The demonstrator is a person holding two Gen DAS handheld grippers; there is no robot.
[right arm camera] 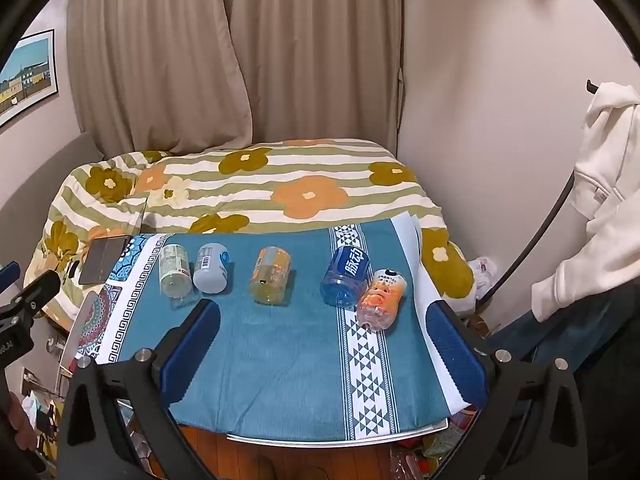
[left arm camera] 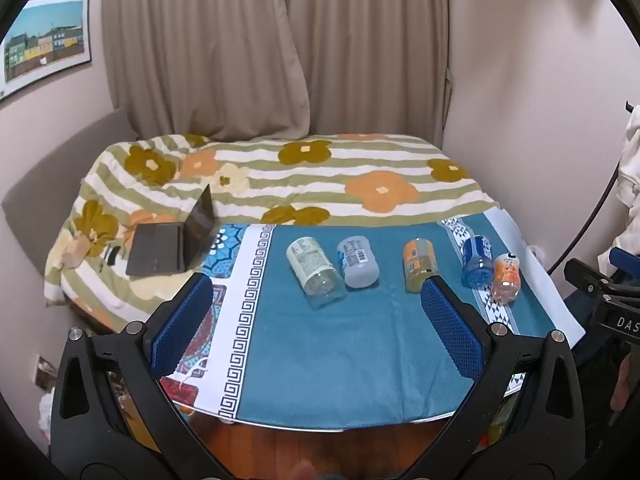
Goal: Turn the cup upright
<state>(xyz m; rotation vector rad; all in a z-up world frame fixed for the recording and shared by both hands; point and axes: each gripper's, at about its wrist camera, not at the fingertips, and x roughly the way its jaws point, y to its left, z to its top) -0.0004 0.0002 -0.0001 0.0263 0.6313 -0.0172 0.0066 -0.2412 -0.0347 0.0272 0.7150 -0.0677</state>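
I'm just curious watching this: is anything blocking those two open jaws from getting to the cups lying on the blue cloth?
Nothing visible does. Only bare blue cloth lies between the right gripper and the five tipped cups, such as the orange cup; the same holds for the left gripper.

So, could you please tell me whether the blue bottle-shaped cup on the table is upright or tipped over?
Tipped over. The blue cup lies on its side on the teal tablecloth, touching the orange-pink cup beside it.

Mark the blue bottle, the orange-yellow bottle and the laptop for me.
blue bottle (right arm camera: 347, 278), right wrist view, on its labelled side.
orange-yellow bottle (right arm camera: 271, 276), right wrist view, mid-body on the label.
laptop (left arm camera: 160, 249), left wrist view, on the keyboard deck.
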